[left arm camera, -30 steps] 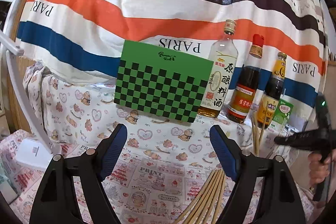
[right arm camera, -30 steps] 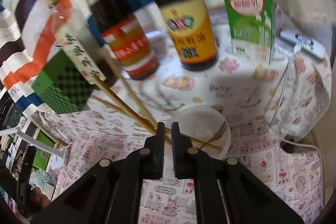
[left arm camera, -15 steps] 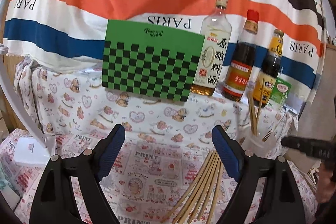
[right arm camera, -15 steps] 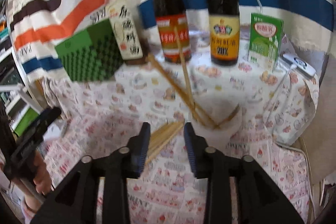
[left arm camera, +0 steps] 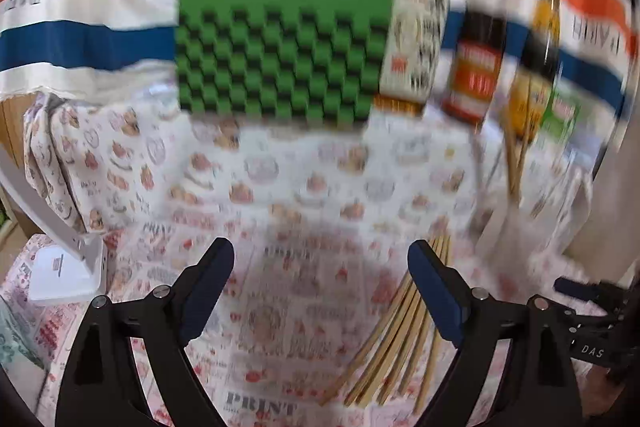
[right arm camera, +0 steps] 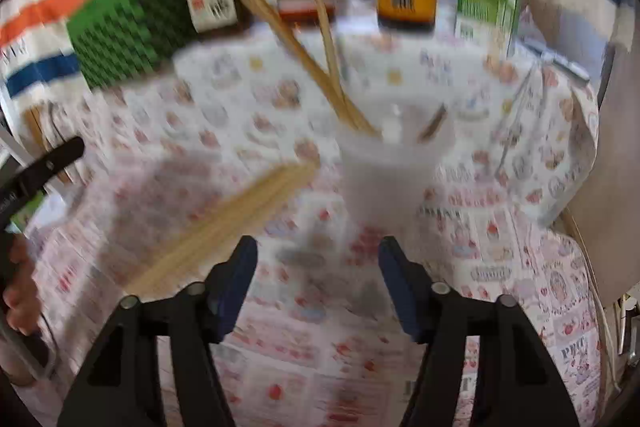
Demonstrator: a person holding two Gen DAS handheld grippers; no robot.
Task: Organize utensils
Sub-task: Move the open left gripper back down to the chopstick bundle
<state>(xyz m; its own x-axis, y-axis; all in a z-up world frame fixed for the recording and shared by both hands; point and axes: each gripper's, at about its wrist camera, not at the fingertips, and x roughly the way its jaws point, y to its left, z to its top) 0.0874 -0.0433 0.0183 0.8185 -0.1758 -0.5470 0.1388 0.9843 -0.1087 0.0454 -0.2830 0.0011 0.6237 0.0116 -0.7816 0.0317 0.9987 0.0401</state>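
1. your biggest risk is the plastic cup (right arm camera: 386, 163): it already holds some chopsticks, and a bump from the right gripper (right arm camera: 318, 279) can tip it.
2. the loose chopsticks (left arm camera: 394, 327) lie flat on the tablecloth (left arm camera: 280, 187), beside the cup; they can scatter.
3. right jaws are opening, empty. left gripper (left arm camera: 320, 287) is wide, empty.

A green-and-black checkered board (left arm camera: 280, 51) is standing before cloth striped orange, white and blue (left arm camera: 100, 7). Pale tan chopsticks (right arm camera: 224, 223) are lying on a pink-printed white tablecloth (right arm camera: 500, 247).

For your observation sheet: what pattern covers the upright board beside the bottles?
Green-and-black checkered board; clearest in the left wrist view.
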